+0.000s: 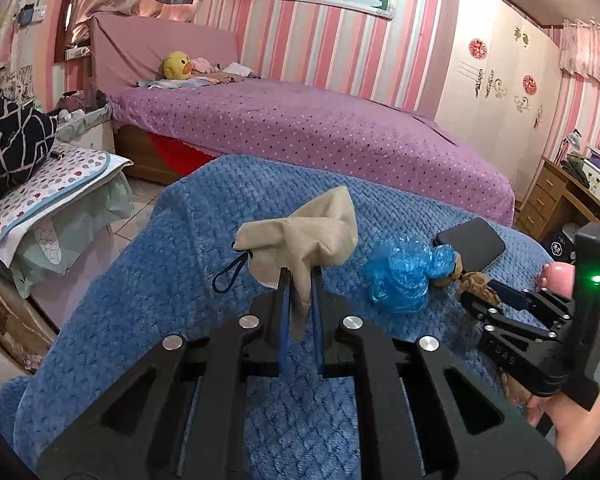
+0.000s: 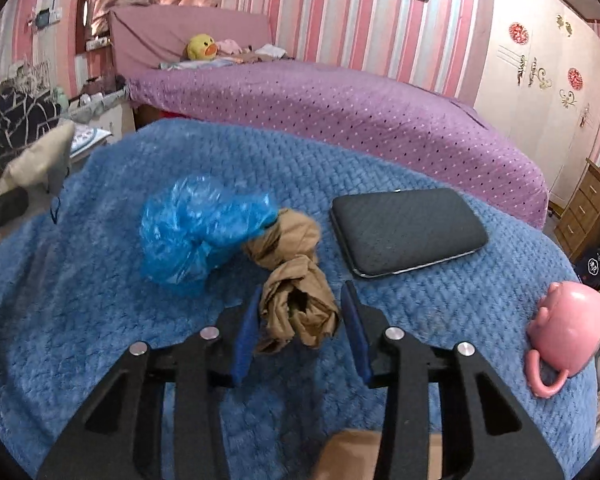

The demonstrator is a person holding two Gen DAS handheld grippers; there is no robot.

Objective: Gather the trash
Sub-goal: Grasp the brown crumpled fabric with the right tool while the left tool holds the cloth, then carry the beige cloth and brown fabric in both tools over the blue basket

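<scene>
The crumpled brown paper point(image 2: 296, 300) lies on the blue fleece blanket point(image 2: 80, 320), its far end touching a crumpled blue plastic bag point(image 2: 196, 228) on its left. The right gripper point(image 2: 300, 320) sits around the near end of the paper, one blue pad on each side. The left pad looks to be against the paper; the right pad shows a thin gap, so a firm grip cannot be confirmed. The jaws stand at a middling width. The gripper points forward and downward at the blanket, low over it. In the left wrist view the right gripper point(image 1: 482, 294) reaches in from the right edge, with the person's hand point(image 1: 568, 420) under its handle and a green light lit on its body.

The left gripper point(image 1: 300, 280) has its jaws nearly closed, pinching a fold of a beige cloth pouch point(image 1: 300, 236) between the blue pads. The pouch is raised above the blanket, its body bunched beyond the fingertips, and a dark cord loop point(image 1: 228, 276) hangs from its left side. This gripper also tilts forward and down.

To the right of the paper a black case point(image 2: 408, 232) lies flat on the blanket, apart from the paper. Farther right, near the blanket's edge, sits a pink toy point(image 2: 568, 320) with a curled tail. Behind the blanket stretches a bed with a purple dotted cover point(image 2: 340, 112).
</scene>
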